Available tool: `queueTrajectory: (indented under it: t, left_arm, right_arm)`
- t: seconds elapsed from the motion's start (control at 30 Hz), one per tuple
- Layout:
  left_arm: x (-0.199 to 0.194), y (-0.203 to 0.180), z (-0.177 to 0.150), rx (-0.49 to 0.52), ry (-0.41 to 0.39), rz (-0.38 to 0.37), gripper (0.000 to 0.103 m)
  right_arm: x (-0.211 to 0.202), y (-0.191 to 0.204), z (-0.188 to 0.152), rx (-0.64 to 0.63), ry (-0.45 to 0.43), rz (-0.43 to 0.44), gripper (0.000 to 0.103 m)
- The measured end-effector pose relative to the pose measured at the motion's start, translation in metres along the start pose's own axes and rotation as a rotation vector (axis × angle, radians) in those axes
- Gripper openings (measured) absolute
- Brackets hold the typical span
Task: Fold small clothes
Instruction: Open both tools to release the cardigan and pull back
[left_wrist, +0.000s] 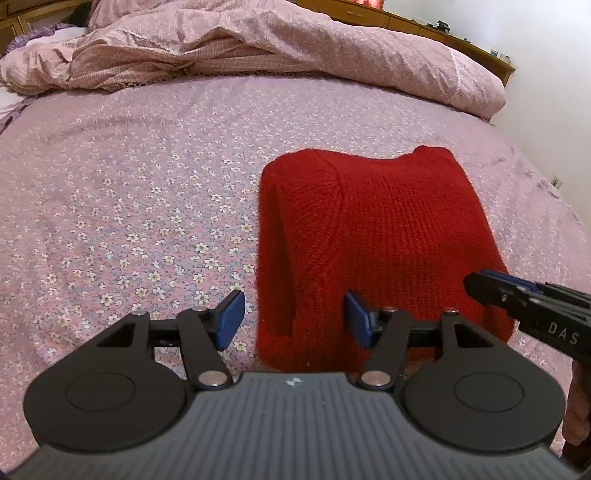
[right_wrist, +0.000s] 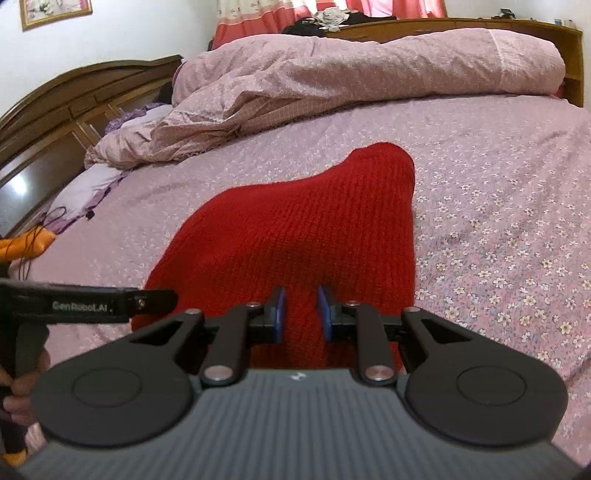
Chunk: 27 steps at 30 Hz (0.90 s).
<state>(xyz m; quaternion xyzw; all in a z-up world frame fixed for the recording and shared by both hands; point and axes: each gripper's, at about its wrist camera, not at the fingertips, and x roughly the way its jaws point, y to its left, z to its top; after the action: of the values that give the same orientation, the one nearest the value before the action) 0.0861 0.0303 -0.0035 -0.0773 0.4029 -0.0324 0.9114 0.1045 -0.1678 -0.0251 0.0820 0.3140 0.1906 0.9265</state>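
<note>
Both grippers hang over the red knit garment (left_wrist: 373, 236), folded at frame centre on the floral bedsheet (left_wrist: 129, 206) — left gripper (left_wrist: 295, 317) jaws wide, empty; right gripper (right_wrist: 301, 314) jaws narrowed, seemingly pinching its near edge.

My black tool's blue pads (right_wrist: 279, 314) hover over a plain red knitted sweater (right_wrist: 295, 229) on a pink flower-print bedsheet (right_wrist: 498, 229).

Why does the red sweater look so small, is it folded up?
Folded. The red sweater lies on the bed sheet as a compact block, with a sleeve tucked over its front and none sticking out.
</note>
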Motion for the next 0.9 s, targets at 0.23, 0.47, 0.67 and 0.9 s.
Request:
queueTrajectory:
  t: [0.23, 0.47, 0.67, 0.9]
  left_arm:
    - [-0.022, -0.012, -0.006, -0.02, 0.015, -0.024, 0.073]
    - [-0.047, -0.034, -0.011, 0.013, -0.005, -0.022, 0.092]
    - [-0.047, -0.046, -0.017, 0.06, 0.019, 0.034, 0.1]
    - [-0.029, -0.049, -0.027, 0.059, 0.112, 0.021, 0.1]
  right_arm:
    - [-0.024, 0.001, 0.002, 0.053, -0.058, -0.012, 0.039]
    - [-0.052, 0.01, -0.003, 0.045, -0.076, -0.011, 0.061]
    - [-0.064, 0.009, -0.013, 0.072, -0.026, -0.037, 0.072]
    - [-0.062, 0.006, -0.024, 0.103, 0.014, -0.076, 0.073]
